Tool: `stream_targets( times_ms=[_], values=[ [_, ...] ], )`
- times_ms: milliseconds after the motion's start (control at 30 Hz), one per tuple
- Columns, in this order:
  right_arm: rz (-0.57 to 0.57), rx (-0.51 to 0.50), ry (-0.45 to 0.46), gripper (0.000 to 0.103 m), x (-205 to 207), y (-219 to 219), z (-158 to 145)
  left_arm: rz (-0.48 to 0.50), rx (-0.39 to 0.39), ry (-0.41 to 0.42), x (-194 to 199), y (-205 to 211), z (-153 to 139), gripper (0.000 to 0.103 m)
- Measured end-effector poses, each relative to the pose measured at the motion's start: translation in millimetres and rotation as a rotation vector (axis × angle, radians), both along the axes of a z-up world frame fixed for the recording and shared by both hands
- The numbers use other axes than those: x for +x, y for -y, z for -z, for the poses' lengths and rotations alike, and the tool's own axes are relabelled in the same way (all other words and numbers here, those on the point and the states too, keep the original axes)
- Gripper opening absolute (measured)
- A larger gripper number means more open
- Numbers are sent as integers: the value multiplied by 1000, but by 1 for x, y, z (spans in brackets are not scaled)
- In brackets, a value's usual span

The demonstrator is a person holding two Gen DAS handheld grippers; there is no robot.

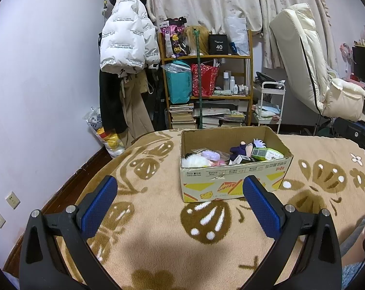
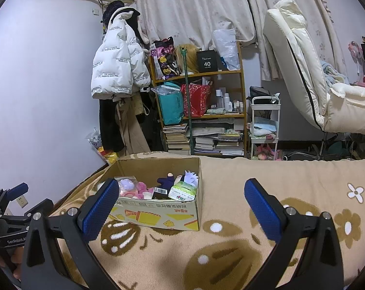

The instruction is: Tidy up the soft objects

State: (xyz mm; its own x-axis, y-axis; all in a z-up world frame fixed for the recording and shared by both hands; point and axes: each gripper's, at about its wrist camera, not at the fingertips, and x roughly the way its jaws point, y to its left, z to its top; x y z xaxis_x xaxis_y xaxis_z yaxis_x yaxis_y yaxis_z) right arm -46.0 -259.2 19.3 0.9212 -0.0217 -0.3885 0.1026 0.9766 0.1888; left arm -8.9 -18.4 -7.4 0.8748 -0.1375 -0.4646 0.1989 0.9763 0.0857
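Observation:
An open cardboard box (image 1: pixel 233 181) stands on the tan patterned blanket (image 1: pixel 158 241) of the bed; it also shows in the right wrist view (image 2: pixel 158 213). Inside lie a white fluffy toy (image 1: pixel 194 161), a purple pouch (image 1: pixel 211 155), a dark blue plush doll (image 1: pixel 239 149), a green tissue pack (image 1: pixel 267 154) and pink plush pieces (image 2: pixel 141 188). My left gripper (image 1: pixel 180 203) is open and empty, just short of the box front. My right gripper (image 2: pixel 181 205) is open and empty, with the box beside its left finger. The left gripper also shows at the far left of the right wrist view (image 2: pixel 10 207).
Beyond the bed stand a wooden shelf (image 1: pixel 206 59) with bags, bottles and books, a coat rack with a white puffer jacket (image 1: pixel 126 38), a white cart (image 1: pixel 270 104) and a cream recliner chair (image 1: pixel 310 67). A bag of toys (image 1: pixel 107 137) lies on the floor by the wall.

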Motion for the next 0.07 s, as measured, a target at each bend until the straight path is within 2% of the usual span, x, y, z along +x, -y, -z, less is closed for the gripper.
stream_targets(
  times_ms=[67],
  values=[
    [-2, 0, 0, 103, 1, 0, 0, -1, -1, 0, 0, 0, 0, 102]
  ],
)
